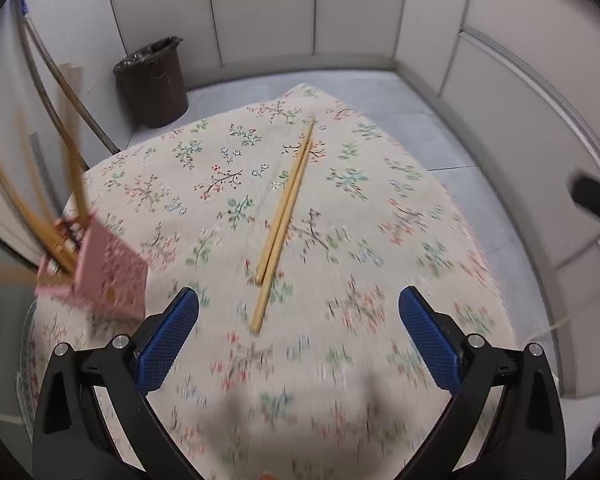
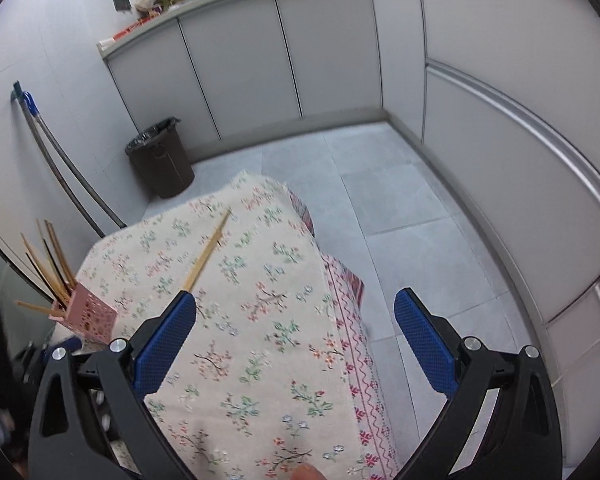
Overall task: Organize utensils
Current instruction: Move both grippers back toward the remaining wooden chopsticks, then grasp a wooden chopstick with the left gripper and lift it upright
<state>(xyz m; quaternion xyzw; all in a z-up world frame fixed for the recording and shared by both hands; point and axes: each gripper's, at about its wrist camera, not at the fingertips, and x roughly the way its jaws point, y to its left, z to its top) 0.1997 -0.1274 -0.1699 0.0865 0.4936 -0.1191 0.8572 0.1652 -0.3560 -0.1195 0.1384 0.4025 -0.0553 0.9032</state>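
Note:
A pair of wooden chopsticks (image 1: 285, 216) lies side by side on the floral tablecloth (image 1: 380, 240), running away from me. My left gripper (image 1: 299, 312) is open and empty, above the cloth just short of their near ends. A pink perforated holder (image 1: 100, 276) with several chopsticks standing in it sits at the table's left edge, blurred. In the right wrist view the chopsticks (image 2: 208, 252) and the pink holder (image 2: 90, 314) lie to the left. My right gripper (image 2: 295, 316) is open and empty over the table's right edge.
A dark bin (image 1: 154, 80) lined with a bag stands on the floor beyond the table, also in the right wrist view (image 2: 162, 158). Mop handles (image 2: 56, 164) lean on the left wall. Grey cabinets (image 2: 260, 64) line the back. Tiled floor (image 2: 412, 208) lies right of the table.

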